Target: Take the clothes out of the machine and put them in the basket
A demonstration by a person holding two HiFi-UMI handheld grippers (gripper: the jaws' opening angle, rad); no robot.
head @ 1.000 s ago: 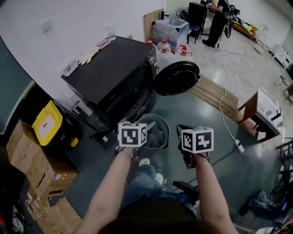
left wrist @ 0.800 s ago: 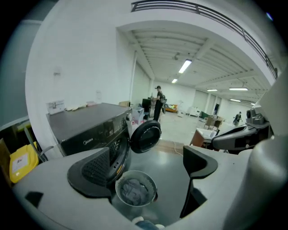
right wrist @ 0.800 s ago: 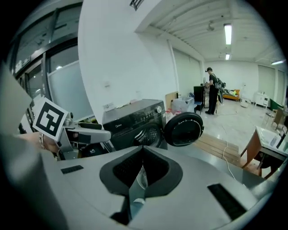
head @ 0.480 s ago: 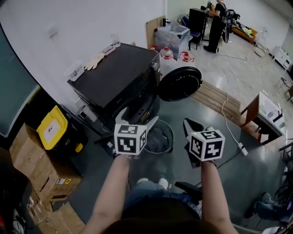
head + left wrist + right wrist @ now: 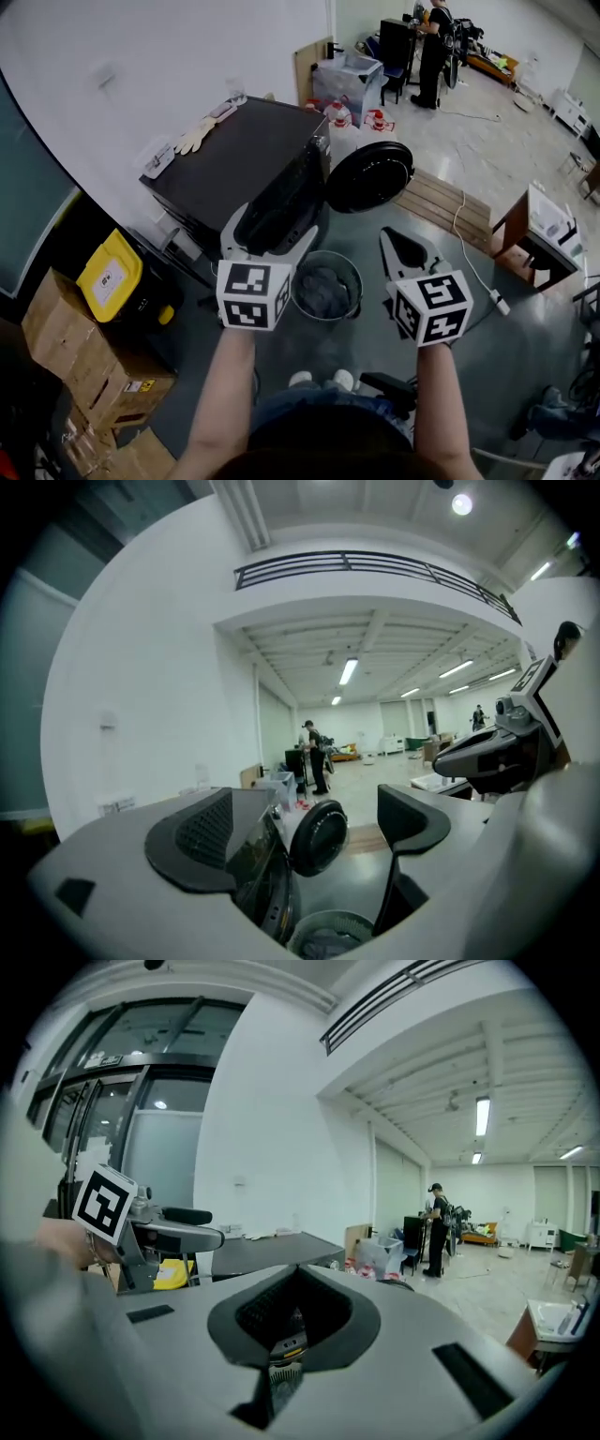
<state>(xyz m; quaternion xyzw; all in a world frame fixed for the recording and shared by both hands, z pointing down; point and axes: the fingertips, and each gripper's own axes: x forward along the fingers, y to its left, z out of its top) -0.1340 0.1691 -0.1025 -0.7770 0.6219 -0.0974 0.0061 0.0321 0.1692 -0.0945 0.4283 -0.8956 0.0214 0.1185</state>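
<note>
The black washing machine (image 5: pixel 234 155) stands with its round door (image 5: pixel 368 176) swung open to the right. In front of it on the floor is the round grey basket (image 5: pixel 354 281), with grey clothes (image 5: pixel 323 289) lying inside. My left gripper (image 5: pixel 270 230) hangs above the basket's left side, open and holding nothing; its jaws have just closed a little. In the left gripper view the left gripper (image 5: pixel 305 832) frames the machine front and the basket (image 5: pixel 333 935) below. My right gripper (image 5: pixel 392 239) is shut and empty to the basket's right. The right gripper (image 5: pixel 295 1312) points level toward the machine.
A yellow-lidded container (image 5: pixel 111 272) and cardboard boxes (image 5: pixel 66 347) stand to the left. A wooden pallet (image 5: pixel 441 192), a cable with a power strip (image 5: pixel 487 298) and a small table (image 5: pixel 539 230) lie to the right. Gloves (image 5: pixel 192 139) rest on the machine. A person (image 5: pixel 433 52) stands far back.
Both grippers have risen from low beside the basket and tipped up toward level. The basket now shows whole between them. The right gripper stays shut.
</note>
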